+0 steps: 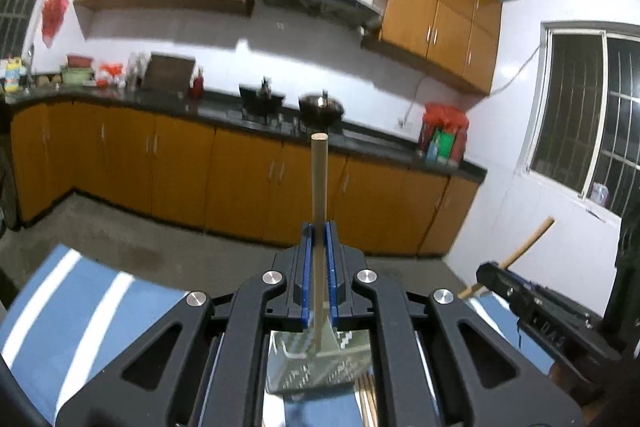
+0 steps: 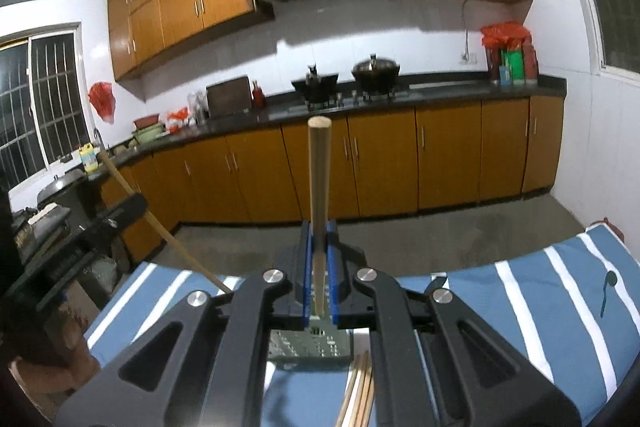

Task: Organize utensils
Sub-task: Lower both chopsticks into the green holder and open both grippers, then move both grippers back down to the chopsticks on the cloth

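My left gripper (image 1: 319, 227) is shut on a wooden chopstick (image 1: 319, 179) that stands upright between its blue pads. My right gripper (image 2: 319, 225) is shut on another wooden chopstick (image 2: 319, 171), also upright. Below each gripper sits a metal mesh utensil holder (image 1: 320, 367), also in the right wrist view (image 2: 310, 349), with several more chopsticks (image 2: 358, 391) beside it. The right gripper with its stick shows at the right of the left wrist view (image 1: 520, 291). The left gripper with its stick shows at the left of the right wrist view (image 2: 120, 211).
A blue cloth with white stripes (image 2: 540, 307) covers the table under both grippers. A dark spoon (image 2: 607, 293) lies on it at the right. Beyond is a grey floor and a kitchen counter (image 2: 400, 99) with a stove and pots.
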`<state>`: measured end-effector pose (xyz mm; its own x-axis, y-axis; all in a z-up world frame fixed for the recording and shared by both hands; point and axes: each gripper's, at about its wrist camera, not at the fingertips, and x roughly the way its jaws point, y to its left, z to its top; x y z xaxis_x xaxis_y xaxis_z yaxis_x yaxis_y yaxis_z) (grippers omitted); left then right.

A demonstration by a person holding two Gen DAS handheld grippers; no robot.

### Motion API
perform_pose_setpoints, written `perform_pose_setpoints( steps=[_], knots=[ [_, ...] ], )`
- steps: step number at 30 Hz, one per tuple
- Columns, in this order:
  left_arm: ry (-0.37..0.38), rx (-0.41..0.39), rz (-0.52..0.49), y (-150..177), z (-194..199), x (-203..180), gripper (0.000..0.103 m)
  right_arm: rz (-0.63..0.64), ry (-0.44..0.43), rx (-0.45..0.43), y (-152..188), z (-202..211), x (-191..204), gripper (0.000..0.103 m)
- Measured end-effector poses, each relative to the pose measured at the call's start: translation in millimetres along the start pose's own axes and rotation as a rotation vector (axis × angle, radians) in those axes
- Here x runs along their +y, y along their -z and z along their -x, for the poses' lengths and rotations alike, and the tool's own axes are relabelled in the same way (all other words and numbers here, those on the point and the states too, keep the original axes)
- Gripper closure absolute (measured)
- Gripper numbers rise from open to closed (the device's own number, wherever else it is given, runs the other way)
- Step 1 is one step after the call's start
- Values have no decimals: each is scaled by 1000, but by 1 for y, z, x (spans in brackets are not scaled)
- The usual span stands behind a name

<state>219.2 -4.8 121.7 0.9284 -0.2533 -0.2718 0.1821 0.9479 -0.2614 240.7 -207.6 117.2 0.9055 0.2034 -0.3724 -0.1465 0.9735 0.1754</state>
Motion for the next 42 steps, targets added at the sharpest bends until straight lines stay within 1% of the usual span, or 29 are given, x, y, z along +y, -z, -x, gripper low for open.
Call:
perform_pose_setpoints(
  steps=[2, 3, 4, 5, 6, 7, 11, 14, 17, 20, 22, 23, 25, 26, 27, 28, 29, 30, 31, 34, 38, 40, 42],
  knots=[
    [3, 30, 14, 5, -5, 4, 95, -7, -1, 11, 4, -3, -1, 92],
    [7, 39, 15, 6, -6, 4, 93, -8, -2, 11, 5, -2, -1, 89],
    [7, 42, 15, 6, -6, 4, 85, -8, -2, 10, 5, -1, 0, 87],
    [4, 39, 14, 6, -4, 5, 78, -10, -1, 4, 5, 1, 0, 82],
    [-1, 32, 12, 5, -2, 6, 63, -12, 0, -5, 4, 4, 0, 78],
    [-5, 22, 10, 5, 0, 6, 57, -13, 1, -12, 4, 7, -1, 77],
    [-2, -3, 12, 0, 10, 7, 54, -14, 4, -48, 1, 24, -3, 70],
    [-2, -32, 26, -4, 22, 10, 49, -18, 15, -74, 0, 38, -6, 66],
    [-3, -70, 48, -5, 39, 16, 43, -28, 44, -97, 5, 56, -16, 63],
    [-19, -107, 68, -2, 61, 25, 41, -31, 94, -79, 20, 63, -29, 62],
    [-54, -110, 69, 4, 71, 31, 40, -28, 130, -30, 37, 59, -38, 62],
    [-91, -96, 63, 12, 75, 36, 39, -26, 145, 7, 49, 55, -43, 62],
    [-141, -58, 50, 27, 77, 42, 39, -23, 156, 118, 78, 38, -50, 62],
    [-178, -8, 35, 41, 73, 47, 39, -26, 157, 172, 92, 30, -52, 64],
    [-194, 29, 26, 49, 70, 49, 39, -35, 146, 246, 113, 19, -55, 71],
    [-217, 90, 8, 65, 64, 52, 39, -42, 131, 309, 131, 10, -56, 75],
    [-228, 131, -2, 75, 60, 56, 39, -44, 123, 341, 140, 5, -57, 80],
    [-241, 178, -12, 88, 55, 59, 40, -49, 111, 387, 156, -2, -55, 83],
    [-252, 226, -17, 102, 50, 62, 42, -59, 100, 430, 171, -7, -55, 84],
    [-247, 347, 2, 135, 41, 71, 50, -79, 72, 491, 194, -15, -51, 86],
    [-237, 431, 15, 165, 37, 78, 53, -72, 47, 524, 207, -17, -40, 86],
    [-235, 455, 18, 176, 36, 78, 54, -54, 44, 536, 212, -20, -35, 87],
    [-229, 478, 25, 183, 35, 78, 54, -37, 47, 534, 212, -21, -32, 89]
  ],
)
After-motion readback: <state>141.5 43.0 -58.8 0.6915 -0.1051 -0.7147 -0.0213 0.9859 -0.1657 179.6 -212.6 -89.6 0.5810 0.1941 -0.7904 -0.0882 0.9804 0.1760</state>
